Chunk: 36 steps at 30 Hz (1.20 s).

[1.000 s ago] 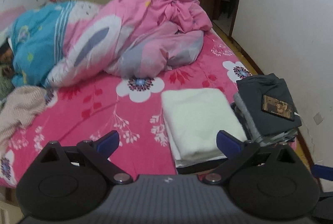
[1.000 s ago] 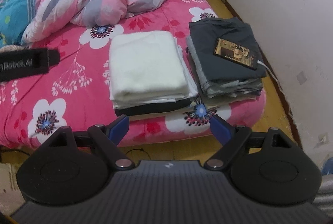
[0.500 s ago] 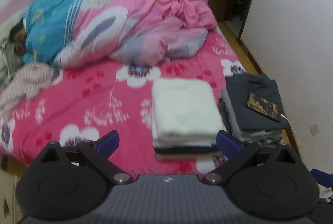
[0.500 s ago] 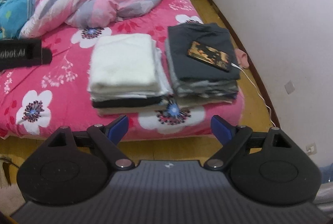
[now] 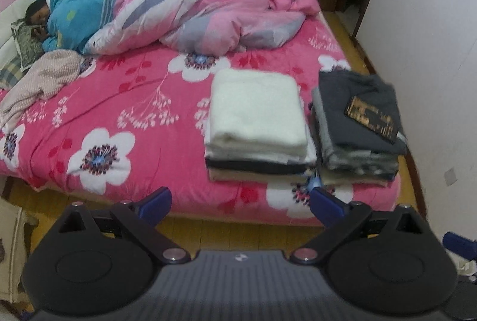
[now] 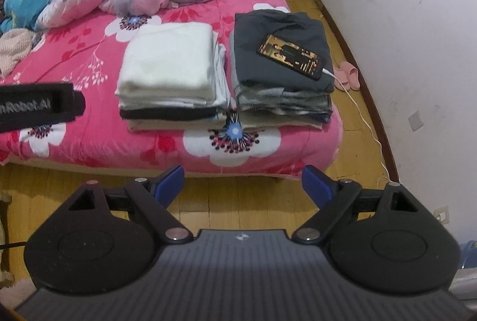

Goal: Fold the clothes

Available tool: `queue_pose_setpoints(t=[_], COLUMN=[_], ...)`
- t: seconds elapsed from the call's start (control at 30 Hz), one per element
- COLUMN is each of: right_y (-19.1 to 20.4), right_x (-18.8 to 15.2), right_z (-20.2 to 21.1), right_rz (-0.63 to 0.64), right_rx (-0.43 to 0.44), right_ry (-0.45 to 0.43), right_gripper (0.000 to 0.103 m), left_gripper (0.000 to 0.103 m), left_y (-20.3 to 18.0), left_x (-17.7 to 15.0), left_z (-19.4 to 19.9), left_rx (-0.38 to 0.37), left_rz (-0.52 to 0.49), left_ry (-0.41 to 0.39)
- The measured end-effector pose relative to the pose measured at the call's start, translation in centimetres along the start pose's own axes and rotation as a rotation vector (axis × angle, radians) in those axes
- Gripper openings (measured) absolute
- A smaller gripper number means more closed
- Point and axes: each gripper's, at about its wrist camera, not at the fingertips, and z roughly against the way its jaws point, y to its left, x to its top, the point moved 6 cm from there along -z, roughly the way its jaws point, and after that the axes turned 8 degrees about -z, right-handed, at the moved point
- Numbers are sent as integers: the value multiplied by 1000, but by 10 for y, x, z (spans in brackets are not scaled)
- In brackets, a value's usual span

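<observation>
Two folded stacks sit side by side at the lower right of the bed (image 6: 89,139) in both views — a white-topped stack (image 6: 170,64) and a grey-topped stack (image 6: 280,61) with a phone (image 6: 290,56) lying on it, cable trailing off. A loose striped garment (image 5: 41,79) lies crumpled at the left edge. The left gripper (image 5: 240,203) and right gripper (image 6: 243,183) hang short of the bed, jaws spread wide, holding nothing. Cloth this soft looks light and floppy, likely to sag — best pinched at a hem or corner, not mid-panel
</observation>
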Motion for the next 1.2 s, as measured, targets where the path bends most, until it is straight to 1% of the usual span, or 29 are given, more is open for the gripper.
queue_pose_setpoints(t=[0.1,0.3,0.53,0.7,0.97,1.2], right_y=[-5,-9,-5,3,10,9], right_x=[-9,-21,-18,-14,-11,-11], right_z=[-2,-5,-5,-5,-6,-10], right_rz=[1,8,3,28,50,41], right_rx=[1,3,28,48,66,78], right_ry=[8,12,-8,-23,-29,-24], right_gripper=[86,86,86,86,86,86], left_gripper=[96,96,96,96,96,97], left_y=[-3,-1,1,3,5,4], left_x=[-12,-24,-30,-30,-30,-29], left_z=[-3,-7,-6,-4,-5,-6], left_rx=[-8,8,22,36,50,75], left_rz=[18,38,21,16,15,8], left_ry=[13,31,33,28,27,30])
